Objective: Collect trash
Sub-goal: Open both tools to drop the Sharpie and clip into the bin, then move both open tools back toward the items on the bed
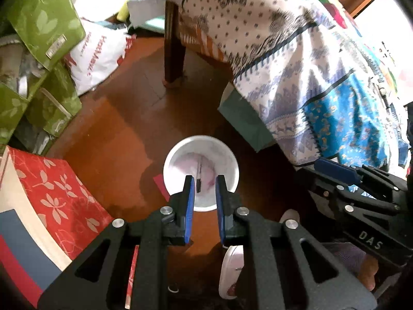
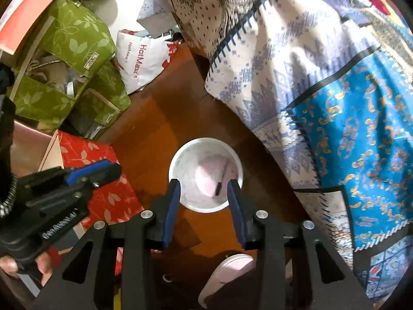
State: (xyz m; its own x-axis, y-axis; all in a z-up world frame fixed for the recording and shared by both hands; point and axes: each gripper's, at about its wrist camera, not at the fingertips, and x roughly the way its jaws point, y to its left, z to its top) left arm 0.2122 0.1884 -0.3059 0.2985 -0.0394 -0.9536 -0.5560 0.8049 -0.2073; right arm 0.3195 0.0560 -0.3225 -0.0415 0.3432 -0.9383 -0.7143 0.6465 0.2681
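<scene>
A white round bin [image 1: 178,155] stands on the brown wooden floor, seen from above in both wrist views. Pale pink trash [image 2: 206,178] and a dark pen-like stick [image 1: 199,178] lie inside it. My left gripper [image 1: 205,178] hovers over the bin's near rim, its blue pads a narrow gap apart with nothing pinched. My right gripper [image 2: 204,182] hangs over the same bin [image 2: 185,165], jaws wider and empty. Each gripper also shows at the edge of the other's view: the right gripper [image 1: 333,165] and the left gripper [image 2: 87,170].
A patterned cloth [image 1: 296,59] drapes off a table with a dark leg [image 1: 174,51]. Green leaf-print bags [image 1: 44,25], a white HotMax bag [image 1: 95,51] and a red leaf-print box [image 1: 59,188] crowd the left. A teal box [image 1: 242,118] sits behind the bin, a pale slipper [image 2: 227,276] near me.
</scene>
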